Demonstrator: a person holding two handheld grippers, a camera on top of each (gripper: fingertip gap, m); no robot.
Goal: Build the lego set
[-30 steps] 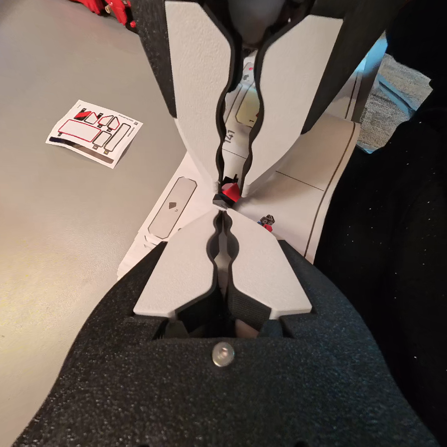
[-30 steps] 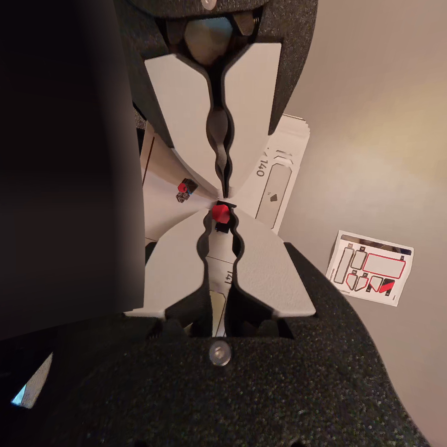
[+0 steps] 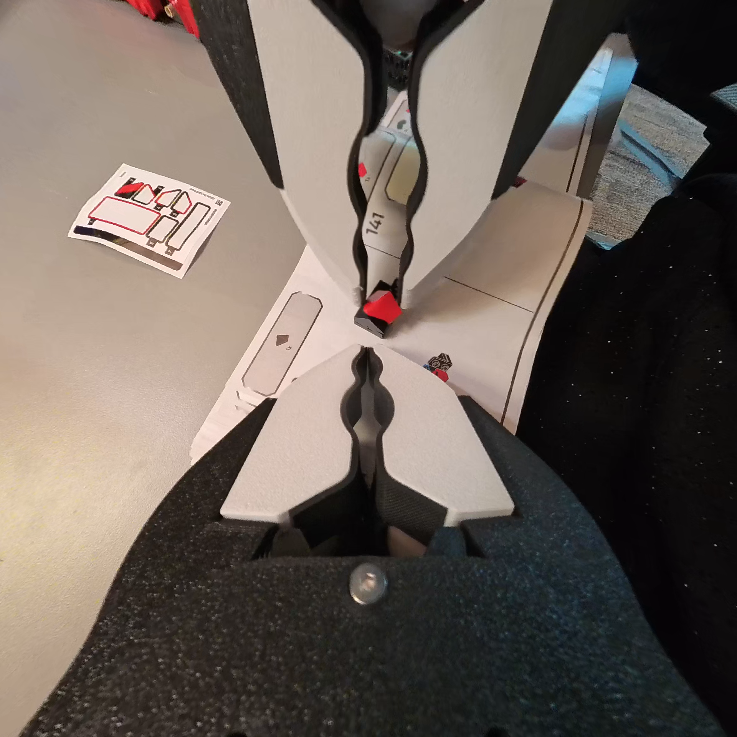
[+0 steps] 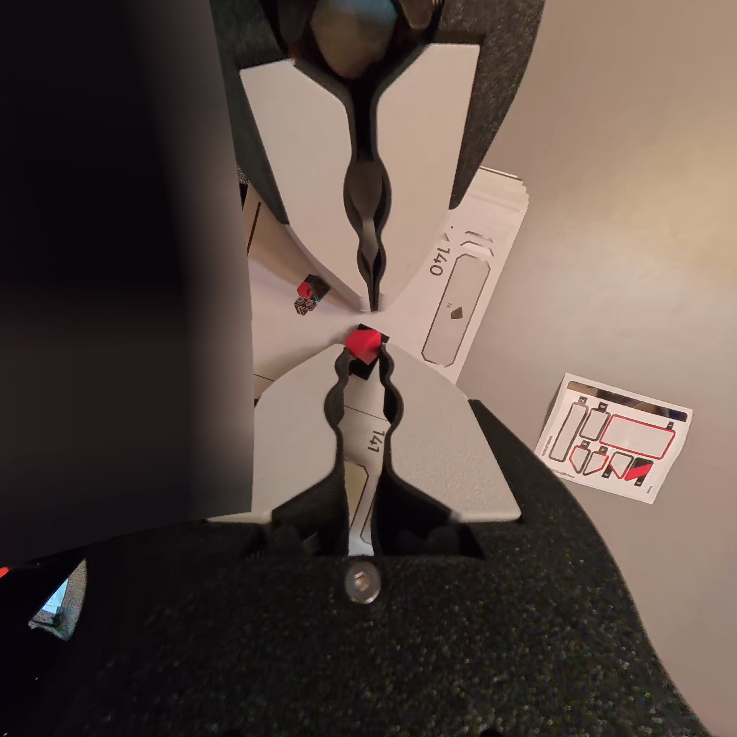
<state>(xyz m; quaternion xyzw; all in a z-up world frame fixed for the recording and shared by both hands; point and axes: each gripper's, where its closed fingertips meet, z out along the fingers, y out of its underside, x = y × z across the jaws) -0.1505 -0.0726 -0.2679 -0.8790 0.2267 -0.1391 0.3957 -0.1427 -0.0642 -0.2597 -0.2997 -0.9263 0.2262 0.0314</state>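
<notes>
Right gripper [image 4: 365, 351] pinches the small red-and-black brick [image 4: 362, 346] at frame centre by its tip only, left gripper [image 3: 366, 347] closed and empty opposite, so a nudge could pop the brick onto the booklet [image 3: 498, 279].

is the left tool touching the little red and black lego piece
Apart. In the left wrist view, white instruction page shows between the shut left tool and the red and black lego piece, which sits in the right tool opposite. The right wrist view shows the same gap.
</notes>
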